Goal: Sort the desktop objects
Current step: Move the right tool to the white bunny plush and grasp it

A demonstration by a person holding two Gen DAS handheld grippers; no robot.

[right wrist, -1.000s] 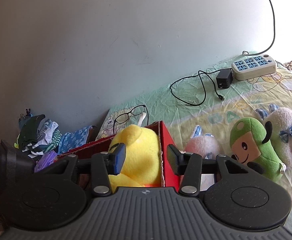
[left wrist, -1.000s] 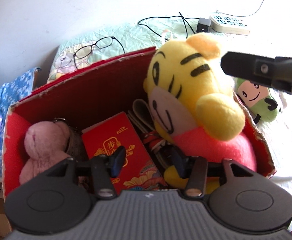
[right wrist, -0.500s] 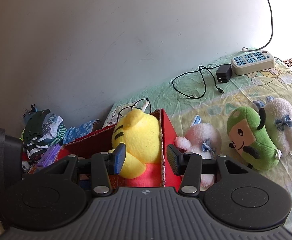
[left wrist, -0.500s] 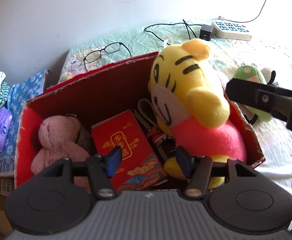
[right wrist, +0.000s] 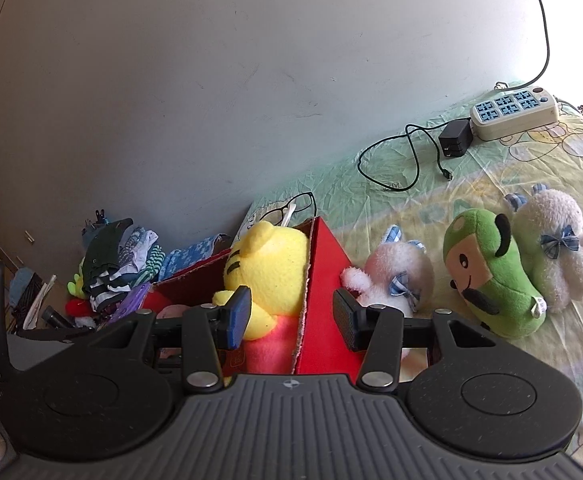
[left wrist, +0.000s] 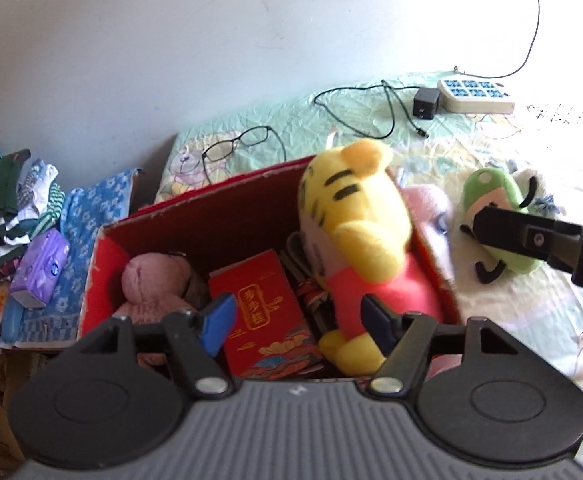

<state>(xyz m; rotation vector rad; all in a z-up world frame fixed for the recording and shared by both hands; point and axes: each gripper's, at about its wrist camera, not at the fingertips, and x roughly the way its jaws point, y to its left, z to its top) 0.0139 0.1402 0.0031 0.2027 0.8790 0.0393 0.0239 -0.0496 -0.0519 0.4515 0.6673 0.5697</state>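
A red cardboard box [left wrist: 219, 216] holds a yellow tiger plush [left wrist: 355, 232], a pink plush [left wrist: 151, 284] and a red booklet [left wrist: 263, 312]. My left gripper [left wrist: 295, 324] is open and empty, above the box's near side. My right gripper [right wrist: 291, 316] is open and empty, over the box's right wall [right wrist: 323, 280]; it also shows at the right of the left wrist view [left wrist: 539, 240]. On the bedsheet right of the box lie a pink-white plush [right wrist: 395, 276], a green plush [right wrist: 487, 272] and a white plush [right wrist: 555, 244].
Glasses [left wrist: 239, 146] lie behind the box. A black charger [right wrist: 455, 138] with its cable and a power strip [right wrist: 511, 114] sit at the back by the wall. Folded clothes [left wrist: 11, 208] and a purple tissue pack [left wrist: 39, 268] are left of the box.
Both grippers have pulled back and up from the box, so more of the bed shows. The tiger plush stays in the box. Both grippers remain open.
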